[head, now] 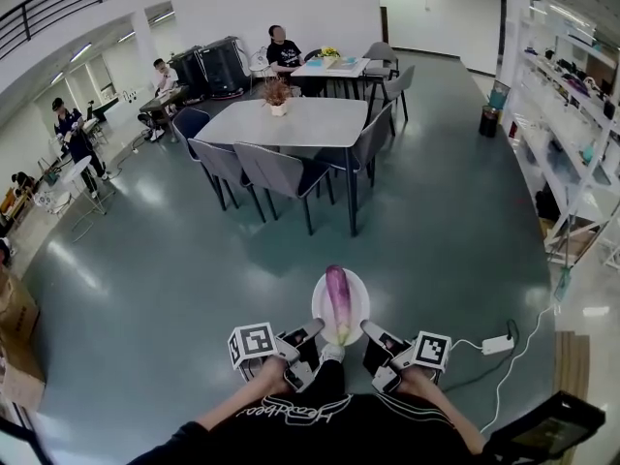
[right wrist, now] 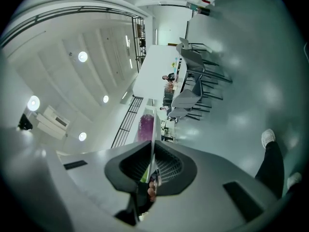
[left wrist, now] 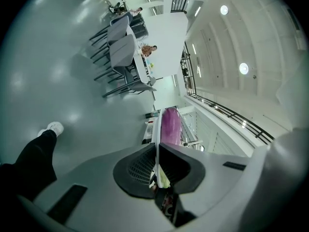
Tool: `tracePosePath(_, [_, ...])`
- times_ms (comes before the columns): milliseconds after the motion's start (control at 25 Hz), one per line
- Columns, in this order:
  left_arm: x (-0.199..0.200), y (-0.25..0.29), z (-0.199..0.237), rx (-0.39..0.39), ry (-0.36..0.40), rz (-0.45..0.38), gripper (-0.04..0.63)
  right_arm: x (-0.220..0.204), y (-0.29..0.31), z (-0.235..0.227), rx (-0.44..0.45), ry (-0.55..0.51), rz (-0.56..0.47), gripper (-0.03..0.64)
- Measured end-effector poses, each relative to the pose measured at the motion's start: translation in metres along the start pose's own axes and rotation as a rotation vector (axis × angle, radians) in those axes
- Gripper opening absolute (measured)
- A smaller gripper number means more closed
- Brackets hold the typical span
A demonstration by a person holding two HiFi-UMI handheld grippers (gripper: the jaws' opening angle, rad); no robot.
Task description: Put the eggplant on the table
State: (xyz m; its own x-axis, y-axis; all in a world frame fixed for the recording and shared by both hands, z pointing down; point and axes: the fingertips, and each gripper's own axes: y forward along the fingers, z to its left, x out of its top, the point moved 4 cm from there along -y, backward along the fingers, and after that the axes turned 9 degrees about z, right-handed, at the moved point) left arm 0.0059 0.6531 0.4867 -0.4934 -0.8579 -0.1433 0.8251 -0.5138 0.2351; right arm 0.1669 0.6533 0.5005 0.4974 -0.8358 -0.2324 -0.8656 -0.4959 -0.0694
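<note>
Both hands are busy here: my left tool [head: 312,331] is pinched tight on the near-left rim of the white plate [head: 320,298], and my right tool [head: 370,329] is pinched on the near-right rim, with the thin edge squeezed between each pair of jaws. The eggplant [head: 337,296] lies lengthways on that plate, purple end away from me, green stem toward me, held out above the grey floor [head: 174,289]. The long grey counter [head: 310,122], with its potted plant [head: 278,93] and dark chairs [head: 276,172] along the near edge, stands well ahead. As I read it, the pickup is done and the carry is under way; the walk over and the set-down on the counter are left to do
</note>
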Motion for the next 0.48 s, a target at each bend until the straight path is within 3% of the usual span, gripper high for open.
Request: tracePosePath(480, [0.151, 0.058, 0.033, 0.021, -0.052, 0.030, 0.028, 0.105, 0.105, -0.055, -0.046, 0.070, -0.016, 0.020])
